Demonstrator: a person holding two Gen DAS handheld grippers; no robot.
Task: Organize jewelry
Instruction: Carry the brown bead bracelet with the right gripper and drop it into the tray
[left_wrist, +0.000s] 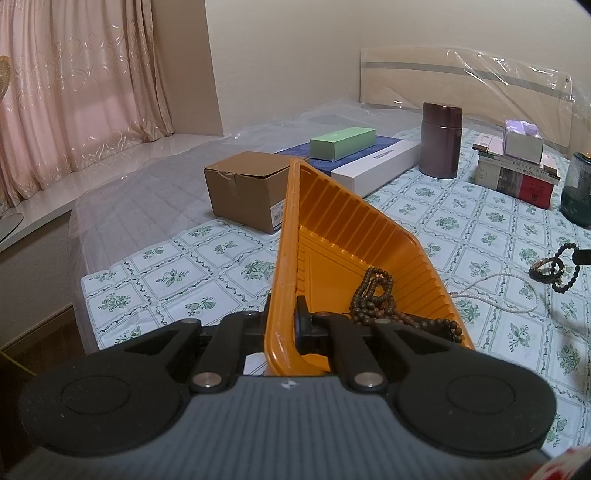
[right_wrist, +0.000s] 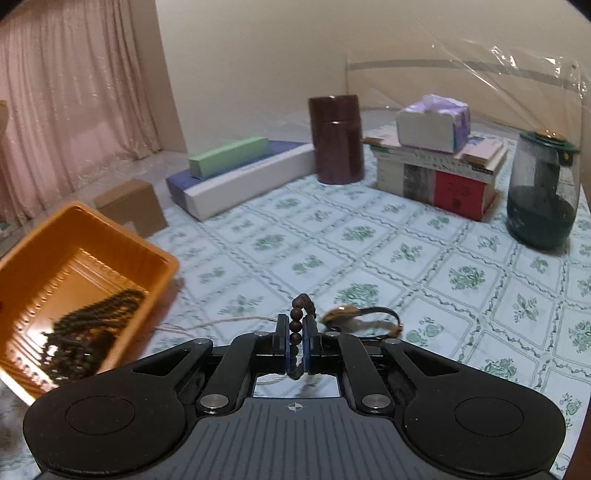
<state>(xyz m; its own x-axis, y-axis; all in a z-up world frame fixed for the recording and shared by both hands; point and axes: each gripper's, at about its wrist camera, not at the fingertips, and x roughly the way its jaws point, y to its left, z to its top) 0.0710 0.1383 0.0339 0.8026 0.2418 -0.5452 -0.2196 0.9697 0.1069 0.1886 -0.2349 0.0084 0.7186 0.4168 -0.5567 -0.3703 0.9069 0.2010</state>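
Floral bedcover (right_wrist: 369, 240) below, my left gripper (left_wrist: 282, 325) clamps the orange tray (left_wrist: 332, 221) rim, tilting it to receive. My right gripper (right_wrist: 295, 339) pinches a bead bracelet (right_wrist: 297, 325), probably tray-bound.

Left gripper (left_wrist: 282, 325) and right gripper (right_wrist: 295, 332), matte black linkage arms with silver round pivot pins, two large black round discs at either side, grey ribbed centre housing with a small white crosshair mark, thin blue pads (right_wrist: 286, 343) lining black fingers
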